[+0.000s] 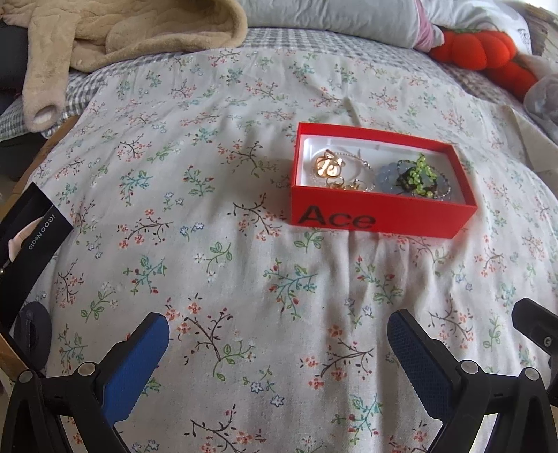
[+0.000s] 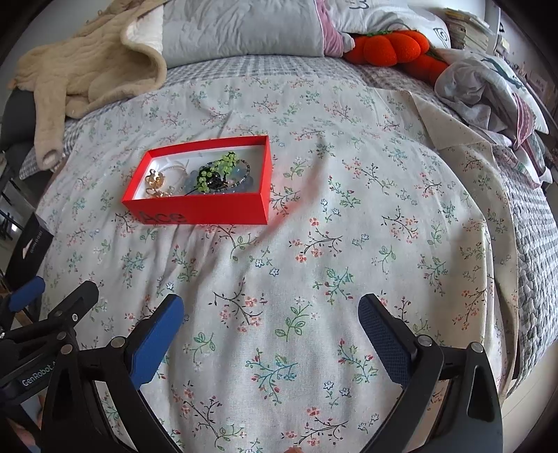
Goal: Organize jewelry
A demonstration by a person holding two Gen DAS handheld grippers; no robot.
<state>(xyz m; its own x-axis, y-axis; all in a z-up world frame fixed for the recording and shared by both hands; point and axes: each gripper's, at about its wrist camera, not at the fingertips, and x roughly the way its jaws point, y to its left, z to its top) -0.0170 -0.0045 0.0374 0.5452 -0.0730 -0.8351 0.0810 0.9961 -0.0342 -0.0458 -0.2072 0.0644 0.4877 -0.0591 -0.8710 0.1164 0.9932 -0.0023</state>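
Note:
A red box marked "Ace" [image 1: 380, 214] lies on the floral bedspread [image 1: 223, 195], ahead and right of my left gripper [image 1: 277, 329]. Inside it lie gold jewelry [image 1: 329, 167], a green bead bracelet [image 1: 420, 174] and pale blue beads [image 1: 385, 176]. In the right wrist view the box [image 2: 205, 207] sits ahead to the left, with the green beads [image 2: 223, 163] and gold pieces [image 2: 157, 181] in it. My right gripper [image 2: 270, 306] is open and empty above the bedspread [image 2: 348, 223]. The left gripper is also open and empty. The left gripper's fingers [image 2: 24, 292] show at the right wrist view's left edge.
A beige fleece garment [image 1: 104, 31] lies at the back left. A grey pillow [image 2: 244, 28] and an orange plush pumpkin [image 2: 390, 45] sit at the back. Crumpled cloth [image 2: 488, 90] lies at the right. A black box [image 1: 31, 230] stands at the bed's left edge.

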